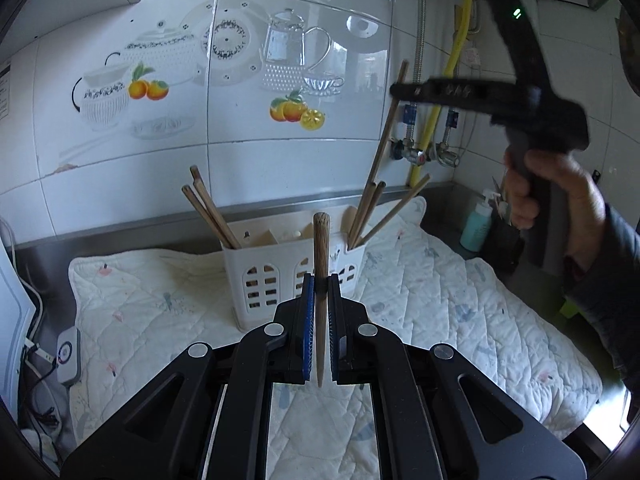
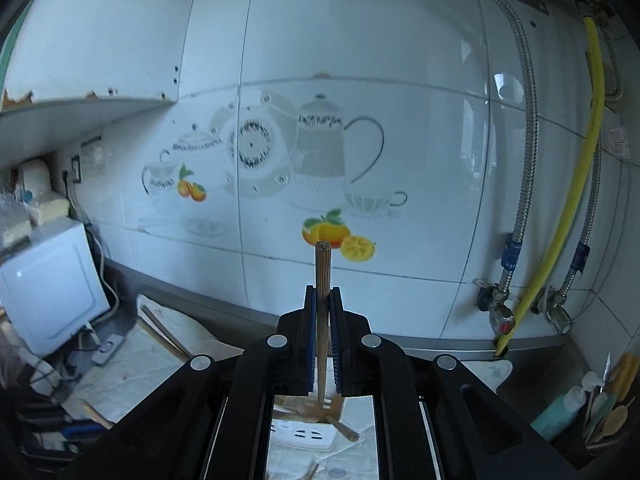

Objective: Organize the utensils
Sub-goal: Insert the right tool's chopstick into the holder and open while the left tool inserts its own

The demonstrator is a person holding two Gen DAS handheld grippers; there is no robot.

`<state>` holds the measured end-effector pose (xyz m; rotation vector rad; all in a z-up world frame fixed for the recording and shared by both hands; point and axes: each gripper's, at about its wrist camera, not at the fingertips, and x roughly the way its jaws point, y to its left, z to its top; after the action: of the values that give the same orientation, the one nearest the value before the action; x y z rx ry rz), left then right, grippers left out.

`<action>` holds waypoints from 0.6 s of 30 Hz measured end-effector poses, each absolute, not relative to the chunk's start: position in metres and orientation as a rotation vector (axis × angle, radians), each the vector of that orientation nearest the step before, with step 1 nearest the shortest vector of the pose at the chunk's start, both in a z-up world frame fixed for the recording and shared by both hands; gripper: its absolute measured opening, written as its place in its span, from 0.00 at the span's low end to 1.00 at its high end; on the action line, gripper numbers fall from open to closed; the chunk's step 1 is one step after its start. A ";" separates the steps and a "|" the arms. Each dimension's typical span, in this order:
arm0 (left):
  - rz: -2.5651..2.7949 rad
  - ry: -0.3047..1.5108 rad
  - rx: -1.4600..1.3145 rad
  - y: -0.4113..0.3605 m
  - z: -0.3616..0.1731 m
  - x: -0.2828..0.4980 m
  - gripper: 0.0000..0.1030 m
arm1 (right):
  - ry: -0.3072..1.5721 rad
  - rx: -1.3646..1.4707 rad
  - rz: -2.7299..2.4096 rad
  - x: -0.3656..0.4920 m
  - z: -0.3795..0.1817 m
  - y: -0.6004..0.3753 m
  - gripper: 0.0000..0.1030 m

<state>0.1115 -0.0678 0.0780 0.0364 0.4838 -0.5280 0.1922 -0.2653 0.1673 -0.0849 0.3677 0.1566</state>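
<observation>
My left gripper (image 1: 320,284) is shut on a brown wooden chopstick (image 1: 321,248) that stands upright between the jaws, in front of a white slotted utensil holder (image 1: 292,276). The holder has several chopsticks (image 1: 212,212) leaning at its left end and several more (image 1: 370,208) at its right end. My right gripper (image 1: 400,90) is seen high at the right, shut on a long chopstick (image 1: 386,136) above the holder's right end. In the right wrist view that gripper (image 2: 323,296) grips the chopstick (image 2: 322,276) upright, with the holder (image 2: 304,428) partly visible below.
A quilted white mat (image 1: 460,300) covers the steel counter. A tiled wall (image 1: 240,128) with pipes and valves (image 1: 424,152) stands behind. A teal bottle (image 1: 476,224) and a dark utensil pot (image 2: 604,420) sit at the right. A white appliance (image 2: 48,280) and cables are at the left.
</observation>
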 end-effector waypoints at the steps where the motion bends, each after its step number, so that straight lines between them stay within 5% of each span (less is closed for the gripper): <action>1: -0.530 0.481 0.035 -0.068 0.080 0.113 0.05 | 0.378 -0.089 0.153 0.196 0.162 -0.265 0.06; 9: -0.513 0.402 0.031 -0.066 0.115 0.124 0.05 | 0.462 -0.080 0.155 0.214 0.131 -0.269 0.07; 13: -0.495 0.345 0.024 -0.064 0.141 0.130 0.05 | 0.443 -0.049 0.162 0.205 0.132 -0.277 0.20; 18: -0.464 0.270 0.022 -0.064 0.178 0.144 0.05 | 0.409 -0.046 0.160 0.178 0.138 -0.287 0.24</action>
<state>0.1445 -0.0637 0.1778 0.0224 0.2703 -0.4638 0.1779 -0.2868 0.1375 -0.0456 0.4086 0.1601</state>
